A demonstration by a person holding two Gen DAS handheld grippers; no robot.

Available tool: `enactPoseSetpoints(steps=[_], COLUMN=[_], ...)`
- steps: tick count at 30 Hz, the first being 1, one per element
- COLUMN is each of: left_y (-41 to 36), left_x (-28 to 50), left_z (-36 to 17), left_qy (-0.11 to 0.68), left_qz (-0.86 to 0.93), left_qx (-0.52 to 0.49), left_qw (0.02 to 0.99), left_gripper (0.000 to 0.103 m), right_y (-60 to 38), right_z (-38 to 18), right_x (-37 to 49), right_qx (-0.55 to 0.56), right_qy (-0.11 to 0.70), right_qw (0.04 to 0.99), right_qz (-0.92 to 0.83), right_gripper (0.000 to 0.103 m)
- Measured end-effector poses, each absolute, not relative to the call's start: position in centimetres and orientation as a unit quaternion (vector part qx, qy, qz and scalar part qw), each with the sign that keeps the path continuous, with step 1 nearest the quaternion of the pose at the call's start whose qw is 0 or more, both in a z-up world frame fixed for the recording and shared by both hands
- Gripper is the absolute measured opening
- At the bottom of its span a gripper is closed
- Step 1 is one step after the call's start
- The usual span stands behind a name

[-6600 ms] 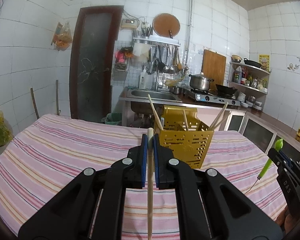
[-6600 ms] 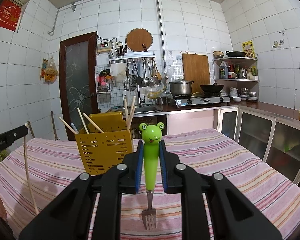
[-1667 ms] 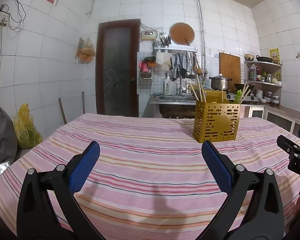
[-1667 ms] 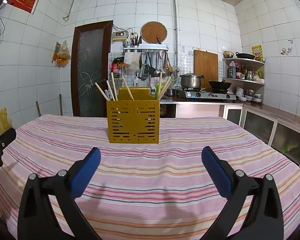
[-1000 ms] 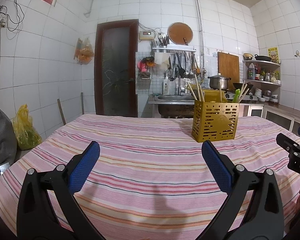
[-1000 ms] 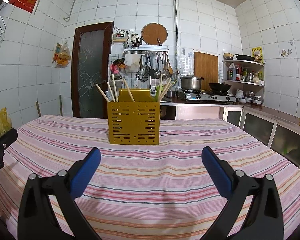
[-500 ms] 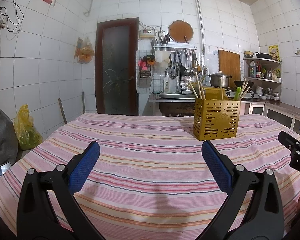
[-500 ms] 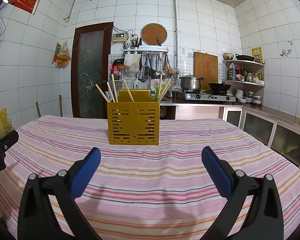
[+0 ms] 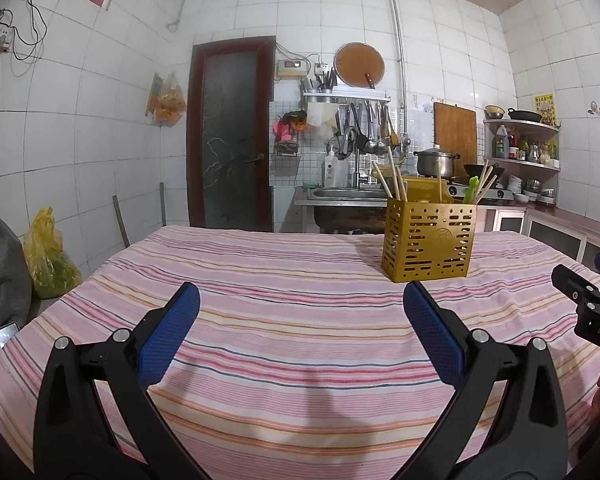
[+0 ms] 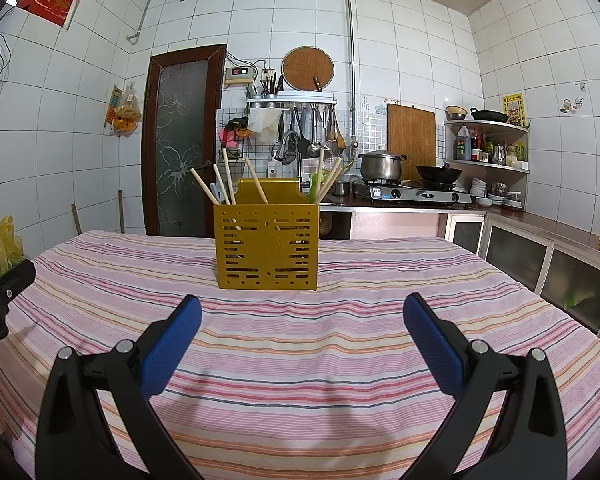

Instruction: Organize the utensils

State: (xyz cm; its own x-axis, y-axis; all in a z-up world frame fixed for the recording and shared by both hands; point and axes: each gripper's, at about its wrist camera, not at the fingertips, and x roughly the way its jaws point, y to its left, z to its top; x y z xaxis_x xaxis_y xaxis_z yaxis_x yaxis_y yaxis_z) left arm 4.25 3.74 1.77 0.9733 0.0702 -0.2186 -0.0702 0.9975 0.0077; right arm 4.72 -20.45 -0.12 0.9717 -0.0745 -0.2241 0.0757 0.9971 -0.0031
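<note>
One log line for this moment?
left gripper: open, empty | right gripper: open, empty | chopsticks, green fork: in yellow holder

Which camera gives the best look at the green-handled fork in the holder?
The left wrist view: the green-handled fork stands clear above the yellow perforated utensil holder. The right wrist view shows only a green sliver behind chopsticks.

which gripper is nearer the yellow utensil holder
Right, slightly, by the views. The right gripper faces the yellow utensil holder head-on; the left gripper sits back, with the holder ahead to its right.
</note>
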Motion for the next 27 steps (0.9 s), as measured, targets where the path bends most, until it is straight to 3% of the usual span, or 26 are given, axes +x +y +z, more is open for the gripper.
enactPoseSetpoints(steps=[27], left_y=[3.38], left_x=[3.71], left_z=[2.0], left_qy=[0.1], left_qz=[0.038], left_qx=[0.006], left_qw=[0.994], left_gripper=[0.098], right_y=[-20.46], right_z=[-0.16], right_x=[4.71], right_qx=[0.003], right_qy=[0.112], right_qw=[0.993], right_qz=[-0.038], right_gripper=[0.099])
